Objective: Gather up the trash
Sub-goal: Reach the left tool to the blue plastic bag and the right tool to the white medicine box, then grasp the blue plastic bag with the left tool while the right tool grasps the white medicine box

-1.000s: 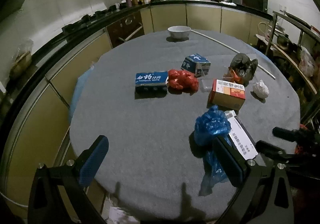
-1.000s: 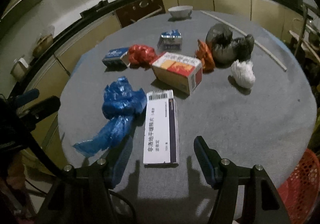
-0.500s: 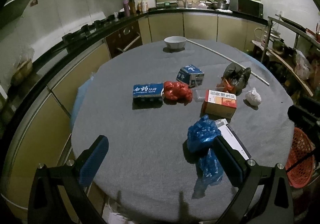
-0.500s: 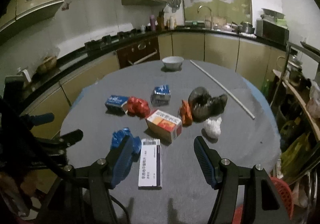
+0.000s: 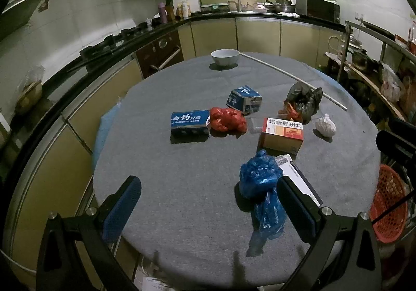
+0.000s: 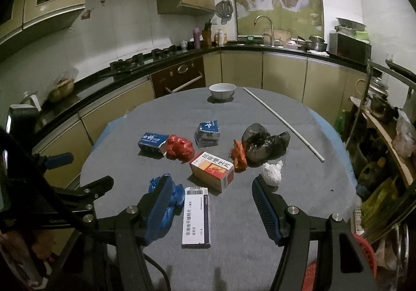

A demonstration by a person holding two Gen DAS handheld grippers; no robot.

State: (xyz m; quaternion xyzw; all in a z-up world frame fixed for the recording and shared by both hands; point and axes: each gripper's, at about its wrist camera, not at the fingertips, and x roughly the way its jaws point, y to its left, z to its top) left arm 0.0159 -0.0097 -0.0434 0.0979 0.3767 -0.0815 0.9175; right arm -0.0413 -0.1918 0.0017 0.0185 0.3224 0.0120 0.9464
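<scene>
Trash lies on a round grey table [image 5: 182, 174]: a blue plastic bag [image 5: 262, 181], a white flat box [image 6: 196, 215], an orange-and-white box [image 5: 282, 133], a red bag [image 5: 227, 121], a long blue box [image 5: 189, 121], a small blue carton [image 5: 244, 98], a black bag [image 5: 303, 102], an orange wrapper [image 6: 239, 157] and a white paper wad [image 5: 325, 125]. My left gripper [image 5: 208, 207] is open and empty, above the table's near edge beside the blue bag. My right gripper [image 6: 212, 206] is open and empty, high above the white flat box.
A red mesh basket [image 5: 387, 202] stands on the floor right of the table. A white bowl [image 5: 225, 56] and a long white rod [image 5: 291, 77] lie at the table's far side. Kitchen counters ring the room; a shelf rack [image 6: 384, 129] stands at right.
Both grippers have risen and pulled back from the table, so the trash looks smaller and farther. Both stay open and empty. The trash has not moved.
</scene>
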